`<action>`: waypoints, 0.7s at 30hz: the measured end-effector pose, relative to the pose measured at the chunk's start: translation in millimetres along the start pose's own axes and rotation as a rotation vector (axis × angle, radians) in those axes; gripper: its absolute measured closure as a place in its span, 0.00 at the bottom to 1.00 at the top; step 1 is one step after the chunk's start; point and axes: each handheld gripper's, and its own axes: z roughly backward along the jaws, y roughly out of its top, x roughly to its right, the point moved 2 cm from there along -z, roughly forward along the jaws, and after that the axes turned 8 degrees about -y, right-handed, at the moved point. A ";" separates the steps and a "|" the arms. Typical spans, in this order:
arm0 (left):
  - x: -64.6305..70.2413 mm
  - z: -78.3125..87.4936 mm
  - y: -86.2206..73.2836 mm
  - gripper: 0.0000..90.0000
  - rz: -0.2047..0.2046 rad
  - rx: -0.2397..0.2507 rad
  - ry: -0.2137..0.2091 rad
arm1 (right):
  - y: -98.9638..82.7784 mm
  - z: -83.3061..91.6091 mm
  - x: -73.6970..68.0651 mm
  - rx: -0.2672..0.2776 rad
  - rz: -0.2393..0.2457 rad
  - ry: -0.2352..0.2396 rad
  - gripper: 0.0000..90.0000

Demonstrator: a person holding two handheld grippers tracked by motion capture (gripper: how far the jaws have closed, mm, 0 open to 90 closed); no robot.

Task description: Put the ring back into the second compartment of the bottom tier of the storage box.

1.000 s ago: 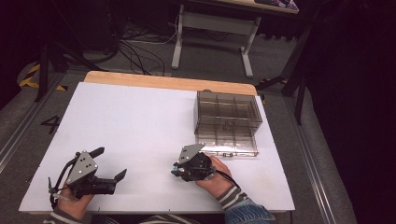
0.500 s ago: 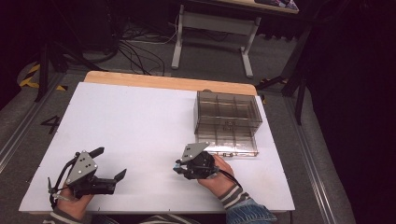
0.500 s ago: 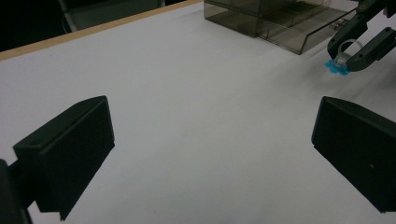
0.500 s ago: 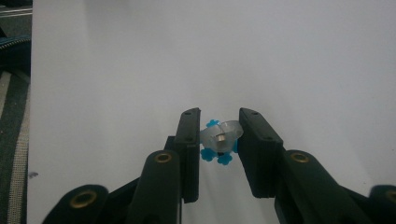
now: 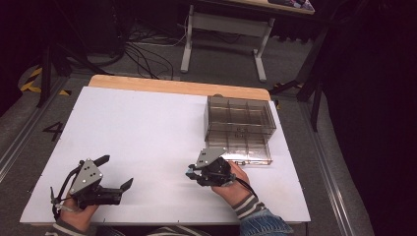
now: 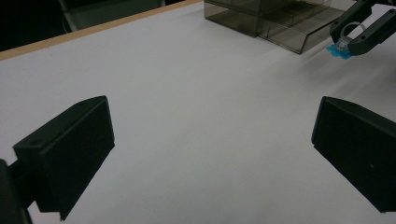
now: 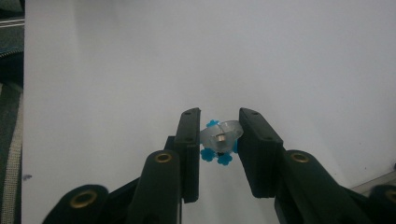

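Note:
My right gripper [image 5: 191,172] lies low over the white table top [image 5: 147,128], just in front of the smoky clear compartment box [image 5: 239,123]. Its jaws are shut on a small clear ring piece with blue flower-like petals [image 7: 219,136], which sits between the pads of the right gripper [image 7: 220,125] close to the table. From the left gripper view that same piece [image 6: 343,46] shows at the far right in the right gripper [image 6: 357,35]. At the near left corner my left gripper [image 5: 118,170] stands wide open, and nothing is between the fingers of the left gripper [image 6: 215,154].
The compartment box [image 6: 280,23] has several small cells and lies on the right half of the table. A bare wooden strip [image 5: 177,86] runs along the far edge. Beyond it stand a metal table frame [image 5: 221,29] and cables on the floor.

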 end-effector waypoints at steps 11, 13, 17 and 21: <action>0.0 -0.2 0.0 0.00 0.000 -0.001 0.000 | -1.2 5.6 5.8 0.007 -0.012 -0.028 0.78; 0.1 -0.3 -0.1 0.00 0.001 -0.002 0.000 | -1.6 8.1 8.6 0.005 -0.022 -0.038 0.78; 0.2 -0.7 -0.1 0.00 0.004 -0.002 -0.003 | -3.9 13.4 16.2 0.003 -0.048 -0.063 0.78; 0.2 -1.3 0.0 0.00 0.004 -0.001 -0.005 | -7.1 18.2 23.0 -0.004 -0.072 -0.091 0.78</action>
